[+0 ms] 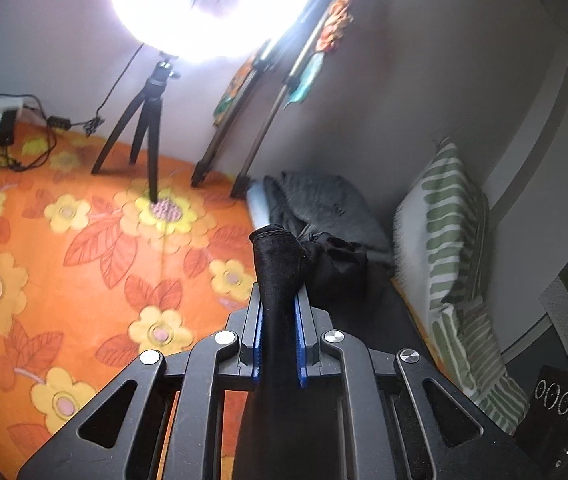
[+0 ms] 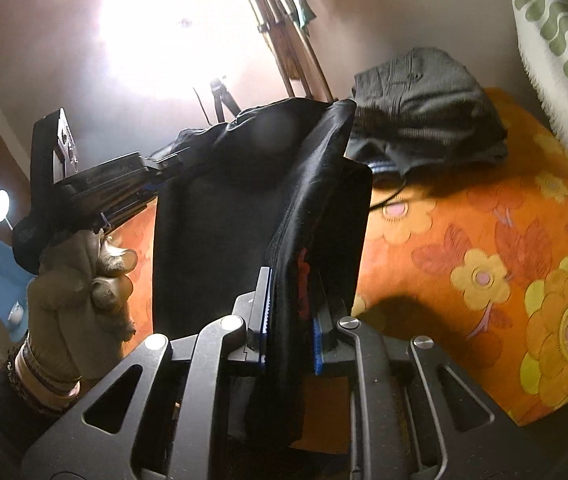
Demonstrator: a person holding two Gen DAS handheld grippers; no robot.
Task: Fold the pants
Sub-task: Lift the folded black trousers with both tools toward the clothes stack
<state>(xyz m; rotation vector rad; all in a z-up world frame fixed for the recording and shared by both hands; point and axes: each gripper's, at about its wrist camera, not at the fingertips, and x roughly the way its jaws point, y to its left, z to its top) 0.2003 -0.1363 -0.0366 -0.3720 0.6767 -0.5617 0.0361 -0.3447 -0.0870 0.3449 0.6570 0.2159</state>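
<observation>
The black pants (image 1: pixel 280 256) hang lifted above the bed, held up by both grippers. In the left wrist view my left gripper (image 1: pixel 281 300) is shut on a bunched edge of the black cloth, which pokes out past the blue pads (image 1: pixel 259 344). The right wrist view shows my right gripper (image 2: pixel 293 284) shut on another thick fold of the pants (image 2: pixel 212 216). The cloth spans from there to the left gripper (image 2: pixel 168 164), which a gloved hand (image 2: pixel 80 280) holds at the left.
An orange flowered bedspread (image 1: pixel 64 248) covers the bed. A folded grey garment (image 2: pixel 427 112) lies at the far side near a green striped pillow (image 1: pixel 451 240). A bright ring light on a small tripod (image 1: pixel 152 120) stands on the bed, with cables and a charger (image 1: pixel 0 128).
</observation>
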